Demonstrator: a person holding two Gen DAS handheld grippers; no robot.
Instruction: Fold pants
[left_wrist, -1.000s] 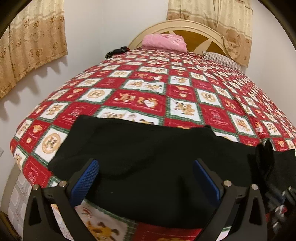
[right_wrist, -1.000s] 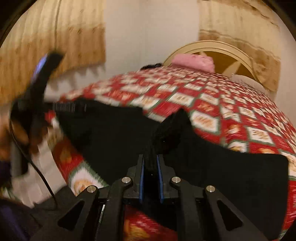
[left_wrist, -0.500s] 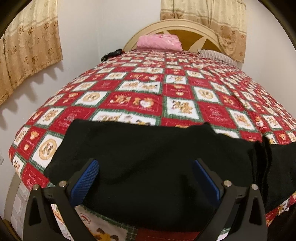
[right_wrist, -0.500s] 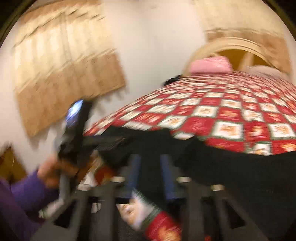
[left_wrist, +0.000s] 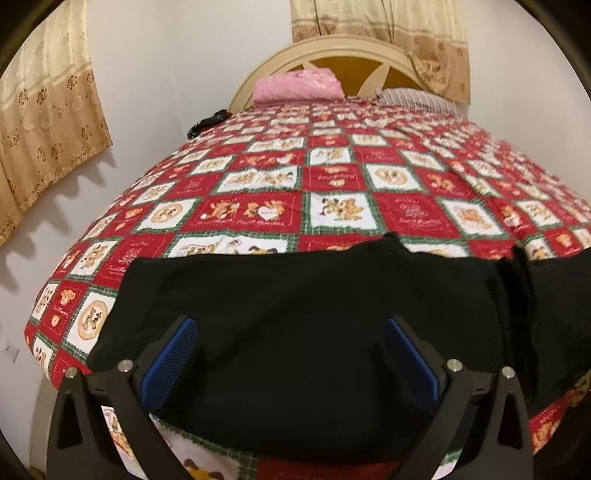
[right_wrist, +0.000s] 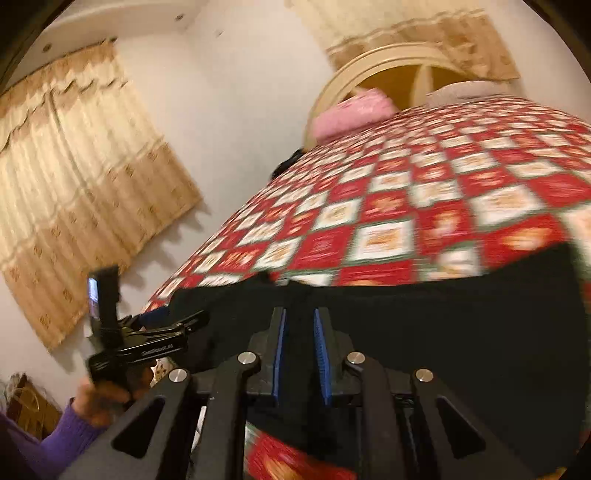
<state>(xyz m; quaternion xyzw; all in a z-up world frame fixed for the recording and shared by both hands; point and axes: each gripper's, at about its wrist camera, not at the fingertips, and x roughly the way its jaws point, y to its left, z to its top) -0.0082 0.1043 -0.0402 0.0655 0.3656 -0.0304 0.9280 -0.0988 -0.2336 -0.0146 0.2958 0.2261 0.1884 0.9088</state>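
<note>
Black pants (left_wrist: 303, 325) lie folded across the near edge of a bed with a red patchwork quilt (left_wrist: 332, 177). A raised fold ridge (left_wrist: 517, 295) stands at their right side. My left gripper (left_wrist: 291, 350) is open and empty, hovering just above the pants. In the right wrist view the pants (right_wrist: 443, 332) spread across the bed's near edge. My right gripper (right_wrist: 300, 347) has its jaws a little apart with nothing between them, above the pants. The left gripper (right_wrist: 162, 332) shows at the left, held by a hand in a purple sleeve.
A pink pillow (left_wrist: 299, 85) and a striped pillow (left_wrist: 413, 98) lie by the headboard (left_wrist: 332, 51). A small black object (left_wrist: 207, 123) sits at the bed's far left edge. Curtains (left_wrist: 44, 122) hang on the left wall. The quilt beyond the pants is bare.
My right gripper has let go of the pants' fold and swung left, its jaws now slightly parted. The fold has dropped onto the bed. My left gripper has shifted slightly, still open.
</note>
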